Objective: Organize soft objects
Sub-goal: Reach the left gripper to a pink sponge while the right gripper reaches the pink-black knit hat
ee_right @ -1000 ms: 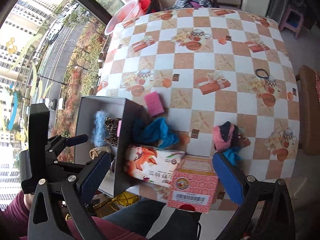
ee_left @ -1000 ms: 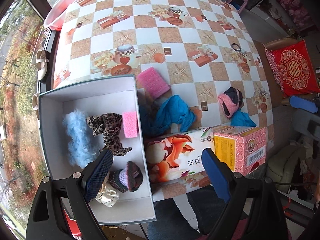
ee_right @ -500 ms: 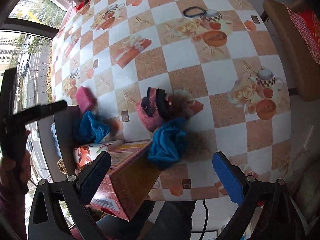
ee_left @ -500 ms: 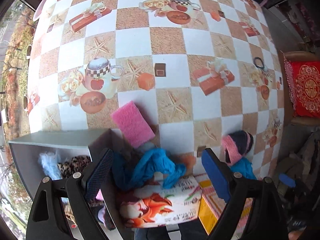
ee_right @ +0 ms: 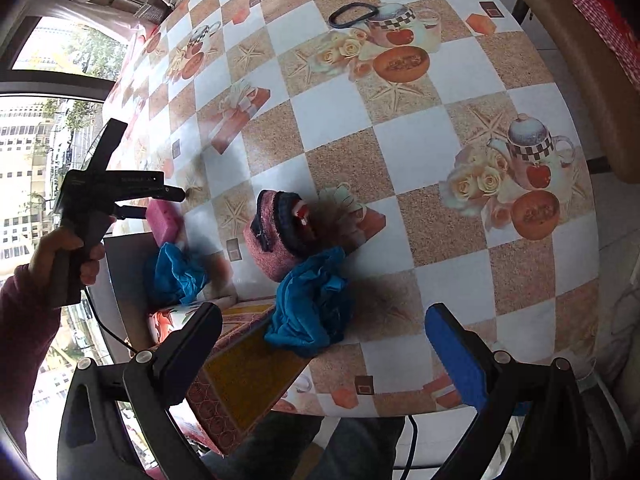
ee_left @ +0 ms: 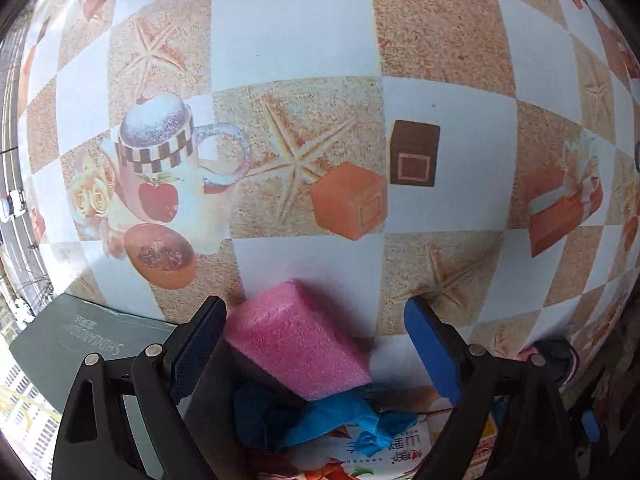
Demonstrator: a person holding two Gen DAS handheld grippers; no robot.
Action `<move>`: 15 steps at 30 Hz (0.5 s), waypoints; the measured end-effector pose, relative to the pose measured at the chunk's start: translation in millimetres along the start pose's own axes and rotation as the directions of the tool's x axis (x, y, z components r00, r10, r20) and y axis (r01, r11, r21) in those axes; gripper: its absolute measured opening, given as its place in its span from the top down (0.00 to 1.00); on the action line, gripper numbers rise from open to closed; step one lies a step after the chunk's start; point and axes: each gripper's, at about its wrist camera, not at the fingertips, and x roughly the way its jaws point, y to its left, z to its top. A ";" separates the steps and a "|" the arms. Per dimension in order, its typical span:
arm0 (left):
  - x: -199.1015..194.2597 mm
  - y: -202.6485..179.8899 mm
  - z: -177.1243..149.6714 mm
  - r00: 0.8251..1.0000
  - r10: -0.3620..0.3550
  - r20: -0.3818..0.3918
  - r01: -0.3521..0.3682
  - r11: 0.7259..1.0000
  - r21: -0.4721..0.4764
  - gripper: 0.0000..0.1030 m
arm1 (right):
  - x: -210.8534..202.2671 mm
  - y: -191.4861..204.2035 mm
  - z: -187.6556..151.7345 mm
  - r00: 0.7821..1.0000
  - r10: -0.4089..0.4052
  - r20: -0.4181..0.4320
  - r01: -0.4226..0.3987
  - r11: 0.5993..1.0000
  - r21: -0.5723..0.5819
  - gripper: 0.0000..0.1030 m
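Observation:
A pink sponge lies on the checkered tablecloth next to the grey box. My left gripper is open with the sponge between its fingers, closer to the left one. A blue cloth lies just below the sponge. In the right wrist view, my right gripper is open above a second blue cloth, which rests against a pink and dark knitted piece. The left gripper, the pink sponge and the first blue cloth show at the left there.
Two cartons lie at the table's near edge: a flowered one and a pink and yellow one. A black hair band lies far back. A brown chair stands at the right.
My left gripper has moved forward and down over the pink sponge, which now sits between its fingers. My right gripper has moved closer to the second blue cloth.

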 end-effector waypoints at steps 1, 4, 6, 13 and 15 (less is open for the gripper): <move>1.0 -2.0 -0.2 1.000 -0.020 -0.006 0.020 1.000 -0.005 0.09 | 0.3 -2.1 1.0 1.000 0.003 0.000 -0.003 1.000 0.006 0.01; 1.1 -18.5 -3.0 0.996 -0.088 0.001 0.088 0.996 0.014 0.09 | 2.2 -6.5 4.4 1.000 0.008 -0.001 -0.008 1.000 0.020 0.01; -6.0 -38.3 -4.9 0.984 -0.177 0.035 0.175 0.982 0.070 0.08 | 3.7 -7.7 6.6 1.000 0.004 0.001 -0.004 1.000 0.023 0.01; -41.4 -57.1 -32.5 0.973 -0.127 0.192 0.095 0.981 0.170 0.08 | 22.2 6.5 20.6 0.998 -0.063 -0.007 0.063 0.997 -0.037 0.01; -38.8 -53.4 -43.4 0.974 -0.093 0.205 0.054 0.981 0.187 0.07 | 35.8 16.9 25.8 0.997 -0.071 -0.022 0.069 0.995 -0.072 0.01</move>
